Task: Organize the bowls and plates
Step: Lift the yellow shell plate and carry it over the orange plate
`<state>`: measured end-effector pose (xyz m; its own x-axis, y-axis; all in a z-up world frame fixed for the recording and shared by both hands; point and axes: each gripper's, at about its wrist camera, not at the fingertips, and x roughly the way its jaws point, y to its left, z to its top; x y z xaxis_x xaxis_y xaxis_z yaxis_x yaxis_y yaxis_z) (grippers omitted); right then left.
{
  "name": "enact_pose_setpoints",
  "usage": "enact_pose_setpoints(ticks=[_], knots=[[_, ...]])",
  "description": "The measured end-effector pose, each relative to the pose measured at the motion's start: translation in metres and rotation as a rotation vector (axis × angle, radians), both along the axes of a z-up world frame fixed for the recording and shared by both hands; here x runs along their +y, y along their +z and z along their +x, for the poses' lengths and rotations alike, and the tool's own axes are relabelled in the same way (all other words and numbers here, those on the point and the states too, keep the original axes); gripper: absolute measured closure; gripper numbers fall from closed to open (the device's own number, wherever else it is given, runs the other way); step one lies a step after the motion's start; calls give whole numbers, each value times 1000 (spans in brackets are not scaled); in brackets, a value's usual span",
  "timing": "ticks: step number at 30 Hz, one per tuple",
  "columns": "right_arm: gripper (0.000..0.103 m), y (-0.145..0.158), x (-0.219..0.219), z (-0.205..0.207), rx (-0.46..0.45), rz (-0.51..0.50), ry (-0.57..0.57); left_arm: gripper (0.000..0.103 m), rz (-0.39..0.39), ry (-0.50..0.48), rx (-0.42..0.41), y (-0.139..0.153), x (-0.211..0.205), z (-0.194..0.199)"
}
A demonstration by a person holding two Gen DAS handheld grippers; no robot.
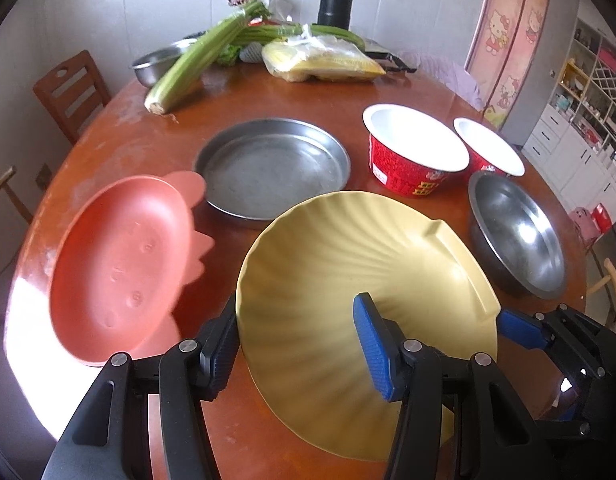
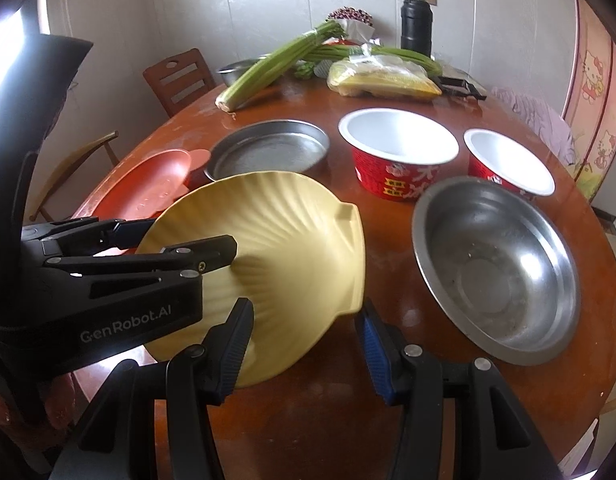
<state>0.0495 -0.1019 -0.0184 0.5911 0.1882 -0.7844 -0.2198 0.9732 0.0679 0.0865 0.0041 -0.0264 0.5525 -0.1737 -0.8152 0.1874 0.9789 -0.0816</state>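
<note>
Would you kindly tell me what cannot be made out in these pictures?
- Right gripper touching yellow plate? Right wrist view, its finger hides contact.
- Orange plate: right wrist view, partly behind left gripper, yellow plate.
- Lettering on larger red bowl: both views, too small.

Daylight from left (blown-out glare), fisheye-bent edges w/ dark corners.

Both fisheye views look steeply down and forward along their own tongs, close over the bench (image 1: 315,92). They share the yellow plate (image 1: 347,276) at lower centre. The left tongs (image 2: 184,246) seemingly enter the right view's left edge.
</note>
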Motion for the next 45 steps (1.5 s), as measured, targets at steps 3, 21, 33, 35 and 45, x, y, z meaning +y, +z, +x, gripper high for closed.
enact_pose_setpoints(ticks=[3, 21, 33, 35, 45], knots=[[50, 7, 7, 0, -17, 0, 16, 47, 1, 17, -27, 9, 9, -3], [50, 26, 116, 46, -57, -23, 186, 46, 29, 194, -64, 26, 120, 28], [50, 10, 149, 67, 9, -44, 209, 46, 6, 221, -18, 3, 148, 52], [50, 9, 150, 69, 20, -41, 205, 46, 11, 218, -16, 1, 148, 55], [50, 1, 155, 71, 66, -34, 201, 46, 30, 225, -6, -7, 149, 63]])
